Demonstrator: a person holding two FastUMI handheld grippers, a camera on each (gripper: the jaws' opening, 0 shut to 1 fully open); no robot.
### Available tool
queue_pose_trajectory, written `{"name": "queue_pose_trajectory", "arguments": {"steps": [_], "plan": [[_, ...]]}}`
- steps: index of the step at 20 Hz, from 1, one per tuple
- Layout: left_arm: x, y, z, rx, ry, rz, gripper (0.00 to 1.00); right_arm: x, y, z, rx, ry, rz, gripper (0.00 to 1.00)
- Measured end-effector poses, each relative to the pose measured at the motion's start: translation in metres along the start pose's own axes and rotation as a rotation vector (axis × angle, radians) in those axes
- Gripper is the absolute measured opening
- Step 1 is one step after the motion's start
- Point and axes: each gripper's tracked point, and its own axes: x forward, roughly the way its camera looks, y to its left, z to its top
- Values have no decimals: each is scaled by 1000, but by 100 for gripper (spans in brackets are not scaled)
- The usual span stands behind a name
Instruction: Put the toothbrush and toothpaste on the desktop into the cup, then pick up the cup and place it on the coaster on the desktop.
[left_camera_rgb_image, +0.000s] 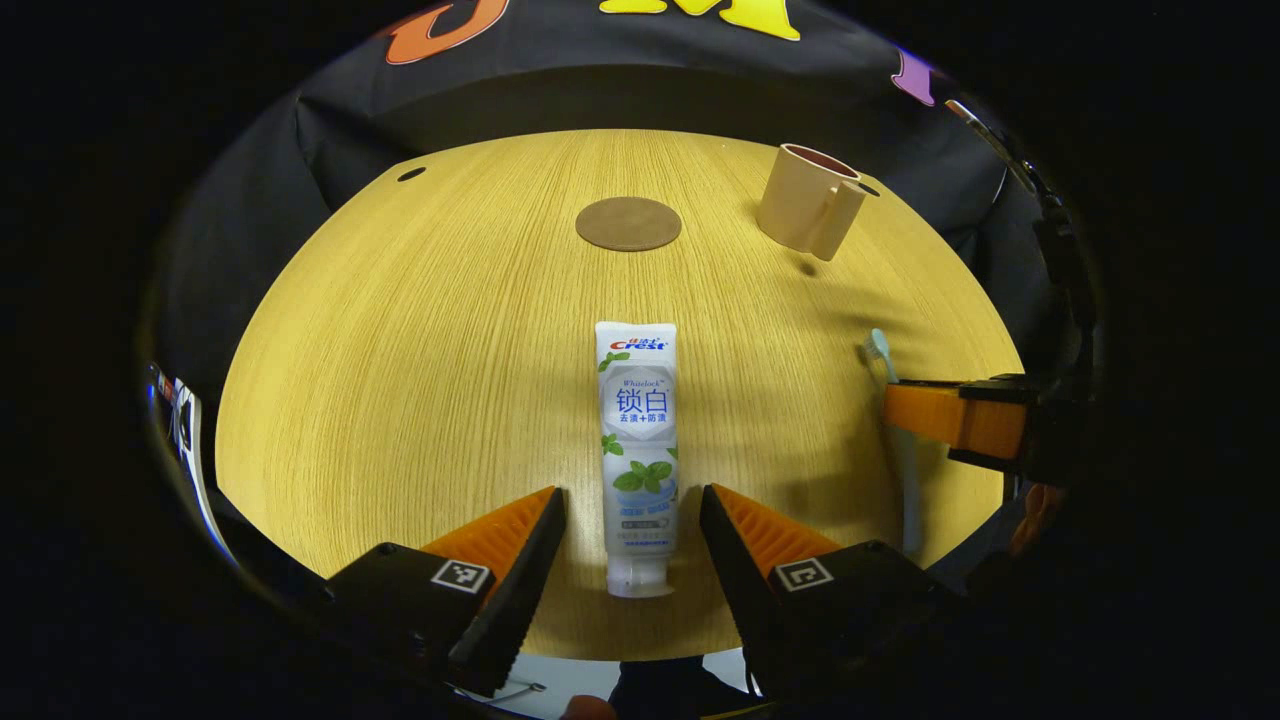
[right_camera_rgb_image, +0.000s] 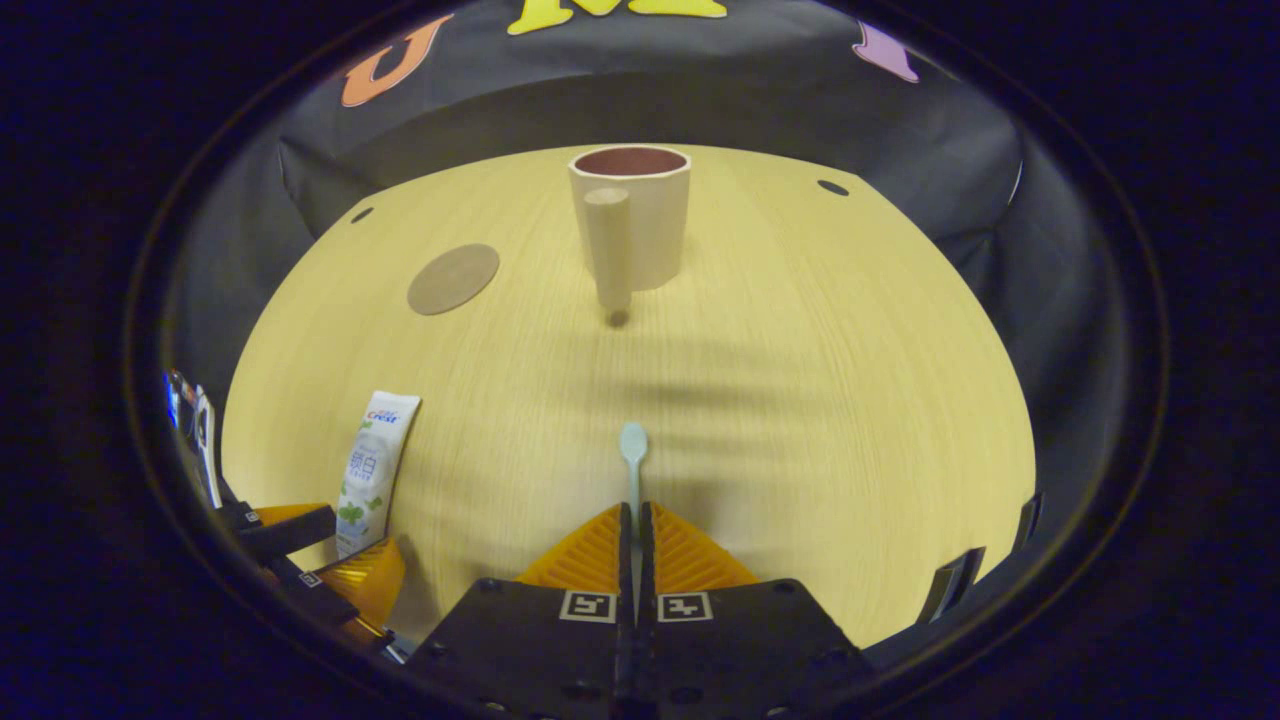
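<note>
The left gripper (left_camera_rgb_image: 630, 520) stands released, its two fingers spread wide to either side of the cap end of a white plastic toothpaste tube (left_camera_rgb_image: 638, 450) with blue print and green leaves; neither finger touches the tube; the tube lies flat on the pale wood-grain table (left_camera_rgb_image: 420, 350), near the near edge, cap end toward the near edge and flat end pointing toward the far edge.

The right gripper (right_camera_rgb_image: 633, 530) is clenched on a pale blue-green toothbrush (right_camera_rgb_image: 632, 455), both fingers pressing on its handle; the brush head projects beyond the fingertips toward the far edge; whether the brush rests on the table or is raised off it cannot be told. In the left gripper view the same gripper shows at the right edge of the table, closed across the toothbrush (left_camera_rgb_image: 885, 365), with the head beyond it and the handle running back toward the near edge.

A beige cylindrical cup (right_camera_rgb_image: 640, 215) with a dark red interior and a straight post-like handle stands upright near the far edge, toward the table's right side, its handle facing the near edge. A flat round brown coaster (right_camera_rgb_image: 453, 279) lies to the left of the cup, well apart from it, also toward the far edge (left_camera_rgb_image: 628, 223); nothing rests on it.
</note>
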Motion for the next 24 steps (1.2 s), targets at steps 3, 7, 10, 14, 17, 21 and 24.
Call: {"name": "queue_pose_trajectory", "arguments": {"steps": [3, 7, 10, 14, 17, 21, 24], "plan": [[1, -1, 3, -6, -4, -2, 79, -5, -4, 7, 4, -20, 4, 0], [5, -1, 6, -19, 1, 5, 71, -8, -10, 9, 19, -24, 0, 0], [7, -1, 8, -13, 2, 13, 76, -10, -13, 7, 27, -29, 3, 0], [7, -2, 9, -11, 7, 3, 62, -13, -13, 8, 26, -40, 10, 0], [6, -4, 8, -17, 13, -9, 46, -13, -11, 9, 25, -47, 23, 0], [2, -4, 11, -21, 5, -22, 42, -18, -9, 20, 11, -88, 35, 1], [-8, -4, 26, -17, -44, -28, 48, -31, -9, 32, 2, -130, 45, 0]]}}
